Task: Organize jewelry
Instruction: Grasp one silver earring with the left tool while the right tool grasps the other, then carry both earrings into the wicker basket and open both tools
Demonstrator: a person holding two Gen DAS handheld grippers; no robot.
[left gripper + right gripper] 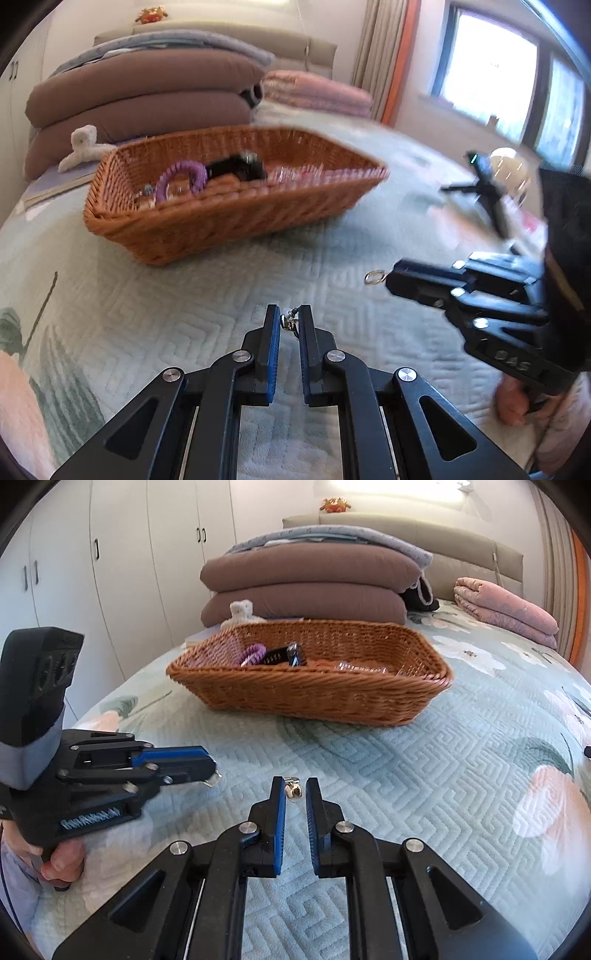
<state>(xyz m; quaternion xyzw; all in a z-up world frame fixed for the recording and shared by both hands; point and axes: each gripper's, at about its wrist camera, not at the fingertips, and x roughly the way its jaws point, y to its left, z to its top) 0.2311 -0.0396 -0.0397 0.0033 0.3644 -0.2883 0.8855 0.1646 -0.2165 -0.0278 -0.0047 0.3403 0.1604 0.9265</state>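
Observation:
A brown wicker basket (229,218) (314,698) stands on the quilted bed and holds a purple bracelet (181,177), a black watch (236,168) and other small pieces. My left gripper (290,321) is shut on a small metal earring (289,322) above the quilt; it also shows in the right wrist view (212,771). My right gripper (295,792) is shut on a small metal ring piece (294,790); in the left wrist view (388,278) its ring (373,277) sticks out of the tips.
Folded brown quilts (306,587) and a pink blanket (509,609) lie behind the basket. A white hair claw (86,146) lies by its far left corner. A black tripod (487,192) stands at the right. White wardrobes (110,572) line the left wall.

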